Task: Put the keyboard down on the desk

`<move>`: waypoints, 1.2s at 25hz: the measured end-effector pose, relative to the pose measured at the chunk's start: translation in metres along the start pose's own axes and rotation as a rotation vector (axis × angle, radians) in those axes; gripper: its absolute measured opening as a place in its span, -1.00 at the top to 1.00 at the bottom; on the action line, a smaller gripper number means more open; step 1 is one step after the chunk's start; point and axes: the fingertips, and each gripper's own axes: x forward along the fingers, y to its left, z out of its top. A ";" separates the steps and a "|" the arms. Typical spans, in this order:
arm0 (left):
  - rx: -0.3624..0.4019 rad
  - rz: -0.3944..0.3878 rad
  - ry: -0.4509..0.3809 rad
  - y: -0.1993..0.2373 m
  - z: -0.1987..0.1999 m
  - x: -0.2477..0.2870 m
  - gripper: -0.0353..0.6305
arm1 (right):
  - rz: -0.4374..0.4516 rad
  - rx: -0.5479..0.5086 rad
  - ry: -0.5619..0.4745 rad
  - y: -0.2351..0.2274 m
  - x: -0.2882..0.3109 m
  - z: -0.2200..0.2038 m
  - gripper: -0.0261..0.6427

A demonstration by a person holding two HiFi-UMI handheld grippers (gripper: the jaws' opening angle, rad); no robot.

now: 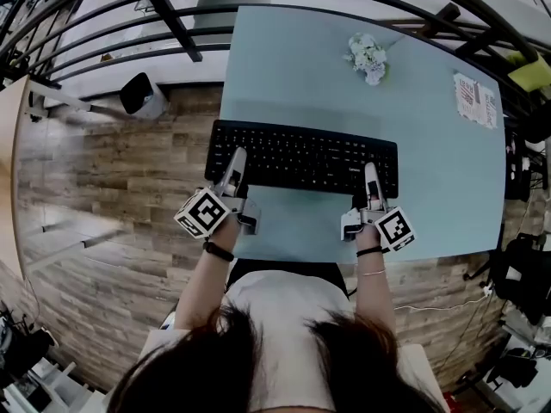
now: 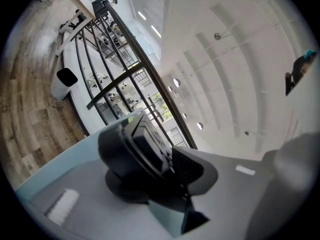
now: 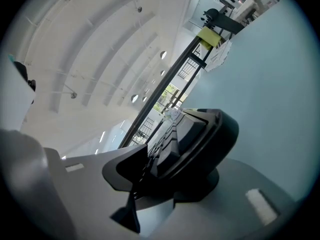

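In the head view, the flat black plastic keyboard (image 1: pixel 301 157) is over the middle of the pale blue rectangular desk (image 1: pixel 284 67), with its left end a little past the desk's left edge. The left gripper (image 1: pixel 236 160) and the right gripper (image 1: pixel 371 175) are at its near edge. In the left gripper view, both jaws are clenched on the keyboard's edge. In the right gripper view, the jaws grasp the keyboard in the same way, and rows of keys show between the pads.

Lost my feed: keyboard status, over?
Left gripper and right gripper shut on keyboard ends. Keyboard over desk, touchdown unclear. Flowers, paper well clear.
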 end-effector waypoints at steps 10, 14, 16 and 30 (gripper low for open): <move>-0.040 0.097 0.046 0.040 -0.014 0.006 0.43 | -0.077 0.015 0.056 -0.032 0.015 -0.025 0.48; -0.051 0.119 0.059 0.050 -0.017 0.007 0.43 | -0.102 0.013 0.069 -0.040 0.016 -0.031 0.48; -0.056 0.135 0.065 0.053 -0.020 0.008 0.43 | -0.113 0.015 0.075 -0.043 0.016 -0.032 0.48; -0.071 0.243 0.101 0.075 -0.032 0.004 0.41 | -0.199 0.022 0.136 -0.064 0.018 -0.043 0.45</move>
